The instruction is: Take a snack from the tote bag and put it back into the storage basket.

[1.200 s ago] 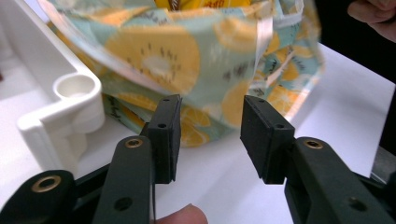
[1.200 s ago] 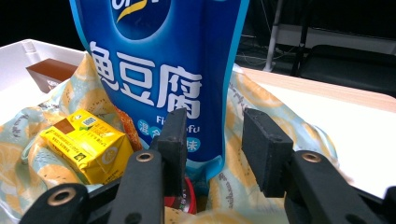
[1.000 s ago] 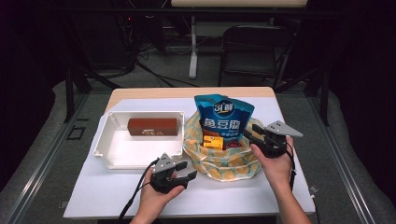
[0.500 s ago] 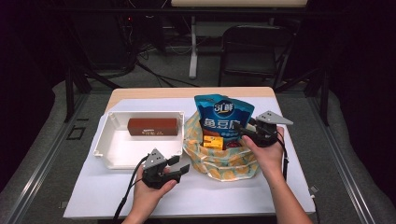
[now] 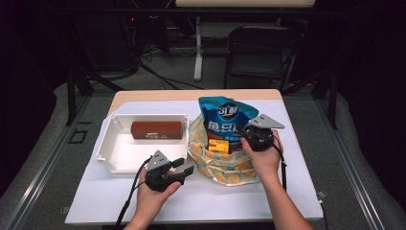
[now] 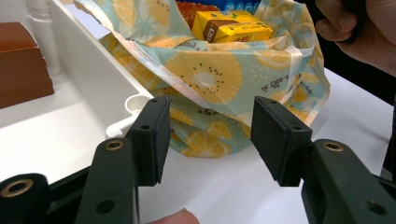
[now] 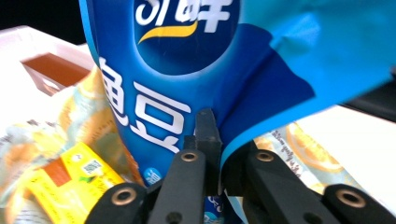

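We see the right gripper [image 5: 245,135] w/ jaws just closed on the blue snack bag [image 5: 229,120], standing in the lemon-print bag [image 5: 225,167]. Left gripper [image 5: 184,167] sits btwn white tray [image 5: 107,143] & that bag, jaws apart.

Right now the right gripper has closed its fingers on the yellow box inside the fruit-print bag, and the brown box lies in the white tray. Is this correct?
Not quite. The right gripper has closed on the blue snack bag, not the yellow box; the right gripper view shows it. The brown box does lie in the white tray.
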{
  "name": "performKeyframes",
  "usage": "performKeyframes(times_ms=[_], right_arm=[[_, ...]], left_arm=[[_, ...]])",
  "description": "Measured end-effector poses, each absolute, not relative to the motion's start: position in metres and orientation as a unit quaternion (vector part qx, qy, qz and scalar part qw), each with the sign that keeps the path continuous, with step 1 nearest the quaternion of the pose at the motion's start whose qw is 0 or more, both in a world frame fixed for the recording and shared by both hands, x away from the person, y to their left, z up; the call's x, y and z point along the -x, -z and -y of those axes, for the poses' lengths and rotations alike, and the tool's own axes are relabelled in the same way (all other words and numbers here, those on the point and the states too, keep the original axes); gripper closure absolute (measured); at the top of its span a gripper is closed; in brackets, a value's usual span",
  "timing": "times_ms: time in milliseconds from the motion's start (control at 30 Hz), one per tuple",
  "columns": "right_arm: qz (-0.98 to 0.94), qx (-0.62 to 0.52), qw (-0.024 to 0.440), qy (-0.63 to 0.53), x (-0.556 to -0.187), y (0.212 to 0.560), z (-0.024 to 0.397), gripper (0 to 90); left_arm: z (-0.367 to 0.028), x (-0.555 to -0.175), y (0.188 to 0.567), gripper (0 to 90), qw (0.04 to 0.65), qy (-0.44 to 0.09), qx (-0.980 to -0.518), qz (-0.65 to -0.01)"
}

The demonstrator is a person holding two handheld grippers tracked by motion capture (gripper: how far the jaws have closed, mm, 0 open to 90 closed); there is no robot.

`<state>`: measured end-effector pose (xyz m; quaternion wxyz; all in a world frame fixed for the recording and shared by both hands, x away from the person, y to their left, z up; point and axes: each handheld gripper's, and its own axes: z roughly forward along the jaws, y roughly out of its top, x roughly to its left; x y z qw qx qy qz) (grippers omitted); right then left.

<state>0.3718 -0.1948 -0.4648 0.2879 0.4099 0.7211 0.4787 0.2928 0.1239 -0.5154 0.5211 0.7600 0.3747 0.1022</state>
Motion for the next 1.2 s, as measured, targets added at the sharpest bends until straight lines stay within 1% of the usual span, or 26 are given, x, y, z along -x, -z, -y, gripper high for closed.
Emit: performKeyframes(times_ms=[167,467,633,700,767,967,1067,1100,1200], right_arm=[[-0.72,-0.39,0.303,-0.488,-0.364,0.456,0.192,90.0],[-0.7,-0.39,0.304,-0.516,-0.355,0.431,0.198,90.0],[-0.688,-0.392,0.308,-0.527,-0.348,0.417,0.203,90.0],[-0.686,-0.391,0.313,-0.529,-0.344,0.412,0.206,90.0],[-0.684,-0.387,0.317,-0.531,-0.34,0.407,0.21,90.0],[-0.682,-0.386,0.31,-0.538,-0.334,0.402,0.217,90.0],[-0.679,-0.385,0.314,-0.54,-0.333,0.4,0.219,90.0],[-0.676,-0.385,0.314,-0.543,-0.333,0.399,0.22,90.0],[-0.674,-0.385,0.316,-0.546,-0.333,0.395,0.221,90.0]], left_arm=[[-0.125,-0.295,0.513,48.1,0.525,-0.102,-0.758,-0.374],[-0.123,-0.299,0.505,47.9,0.534,-0.106,-0.751,-0.373],[-0.121,-0.301,0.497,47.9,0.544,-0.119,-0.74,-0.377],[-0.122,-0.302,0.494,47.8,0.546,-0.11,-0.743,-0.371],[-0.12,-0.302,0.493,47.8,0.55,-0.112,-0.741,-0.369],[-0.117,-0.307,0.486,47.8,0.55,-0.117,-0.742,-0.366],[-0.114,-0.31,0.48,47.5,0.557,-0.13,-0.733,-0.369],[-0.115,-0.311,0.477,47.2,0.558,-0.119,-0.736,-0.365],[-0.114,-0.313,0.473,46.7,0.558,-0.125,-0.736,-0.362]])
